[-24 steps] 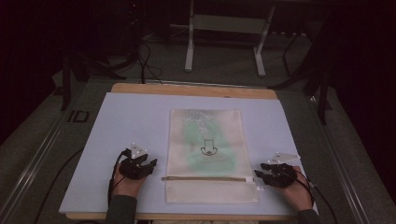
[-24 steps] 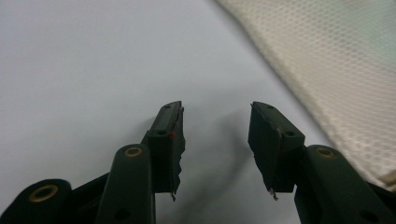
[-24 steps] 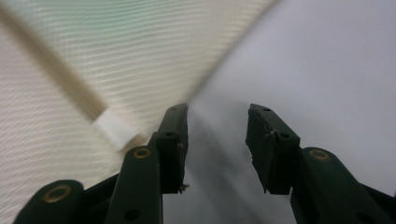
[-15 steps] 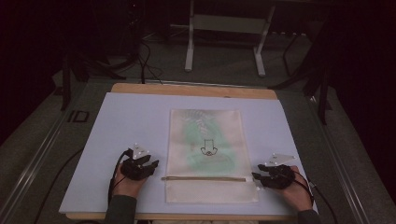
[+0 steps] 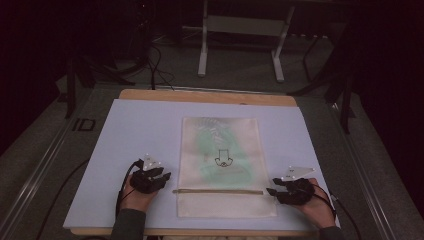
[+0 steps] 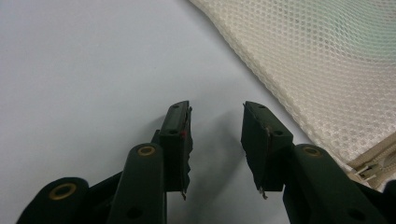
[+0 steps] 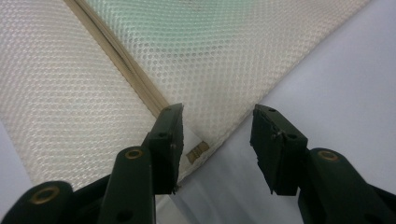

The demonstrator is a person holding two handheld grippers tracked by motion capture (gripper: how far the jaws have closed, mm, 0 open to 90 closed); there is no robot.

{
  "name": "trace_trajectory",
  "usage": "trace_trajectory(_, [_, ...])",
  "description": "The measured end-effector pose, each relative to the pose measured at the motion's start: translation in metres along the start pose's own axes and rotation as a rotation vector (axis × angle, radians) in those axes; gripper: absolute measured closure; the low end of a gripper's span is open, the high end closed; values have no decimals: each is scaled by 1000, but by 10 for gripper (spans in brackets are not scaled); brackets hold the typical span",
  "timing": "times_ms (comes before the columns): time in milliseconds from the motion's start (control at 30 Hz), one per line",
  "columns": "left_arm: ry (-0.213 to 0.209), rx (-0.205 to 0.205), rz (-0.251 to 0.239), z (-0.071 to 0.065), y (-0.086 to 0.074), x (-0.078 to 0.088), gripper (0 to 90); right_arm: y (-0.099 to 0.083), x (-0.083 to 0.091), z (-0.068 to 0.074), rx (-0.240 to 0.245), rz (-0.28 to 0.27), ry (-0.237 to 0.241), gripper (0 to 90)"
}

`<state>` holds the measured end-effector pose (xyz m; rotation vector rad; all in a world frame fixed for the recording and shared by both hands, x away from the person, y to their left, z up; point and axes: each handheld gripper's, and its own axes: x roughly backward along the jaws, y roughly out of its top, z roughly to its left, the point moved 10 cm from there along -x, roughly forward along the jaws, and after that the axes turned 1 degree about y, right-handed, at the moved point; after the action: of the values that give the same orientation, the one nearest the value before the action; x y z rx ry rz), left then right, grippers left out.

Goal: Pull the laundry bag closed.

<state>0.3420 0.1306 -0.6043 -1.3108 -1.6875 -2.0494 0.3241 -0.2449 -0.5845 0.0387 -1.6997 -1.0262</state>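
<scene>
A cream mesh laundry bag lies flat in the middle of the pale mat, with something green showing through it and a black print on its front. A tan zipper runs across its near part. My left gripper rests on the mat just left of the zipper's end, open and holding nothing. In the left gripper view the open gripper sits over bare mat, beside the bag. My right gripper is at the bag's right edge. It stands open over the bag's edge, near the zipper.
The mat lies on a wooden board whose far edge shows. Beyond the table are a white metal stand and cables on a dark floor. Bare mat spreads left and right of the bag.
My right gripper has slid a little left, up to the bag's right edge by the zipper. The left gripper has stayed about where it was.
</scene>
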Motion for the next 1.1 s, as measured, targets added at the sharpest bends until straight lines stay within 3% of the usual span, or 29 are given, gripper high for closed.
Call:
trace_trajectory(433, [8, -6, -15, 0, 1, 3, 616, 11, 5, 10, 51, 0, 32, 520])
trace_trajectory(1100, [0, -7, -14, 0, 1, 3, 606, 34, -14, 40, 144, 19, 102, 512])
